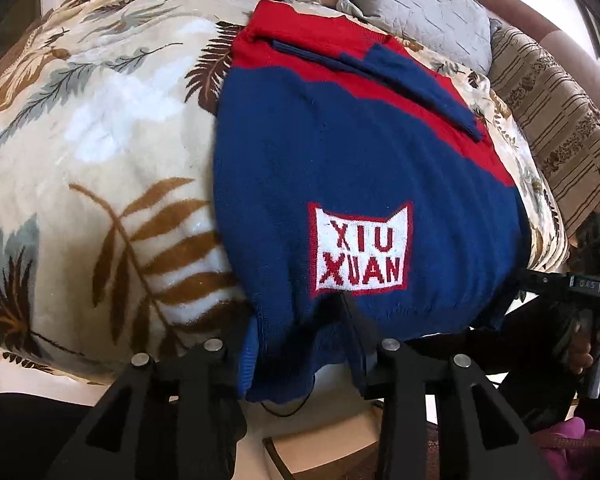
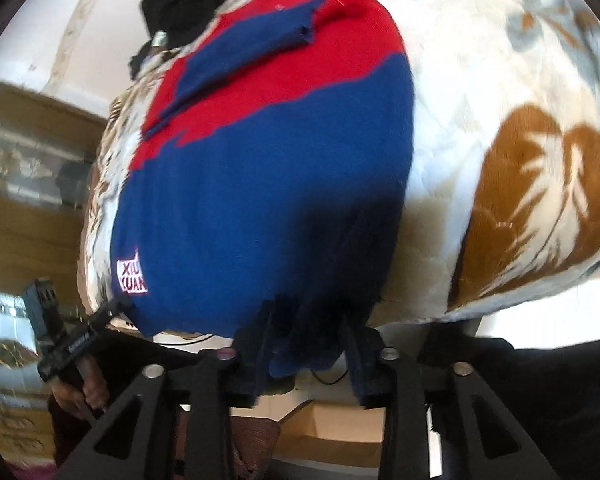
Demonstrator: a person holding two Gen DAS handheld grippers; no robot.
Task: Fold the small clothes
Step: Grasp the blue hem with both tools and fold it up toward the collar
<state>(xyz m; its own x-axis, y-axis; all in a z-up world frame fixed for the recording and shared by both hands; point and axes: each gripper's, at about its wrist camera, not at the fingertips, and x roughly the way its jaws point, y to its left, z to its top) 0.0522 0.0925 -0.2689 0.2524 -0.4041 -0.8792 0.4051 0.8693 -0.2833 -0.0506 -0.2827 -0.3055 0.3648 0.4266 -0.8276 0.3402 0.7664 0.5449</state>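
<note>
left tool: we see it partly closed, pinching sweater hem | right tool: wider, hem between its fingers | sweater on leaf-print blanket

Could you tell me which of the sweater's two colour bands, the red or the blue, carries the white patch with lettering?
The blue band of the sweater, the one nearer both grippers. The white patch sits on it near the hem, while the red band lies farther away and bears only the folded blue sleeve.

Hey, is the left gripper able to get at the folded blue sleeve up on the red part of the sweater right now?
Probably not straight away. The left gripper sits at the sweater's near hem with cloth between its fingers, and the blue sleeve lies at the far end. Nothing covers the sleeve.
</note>
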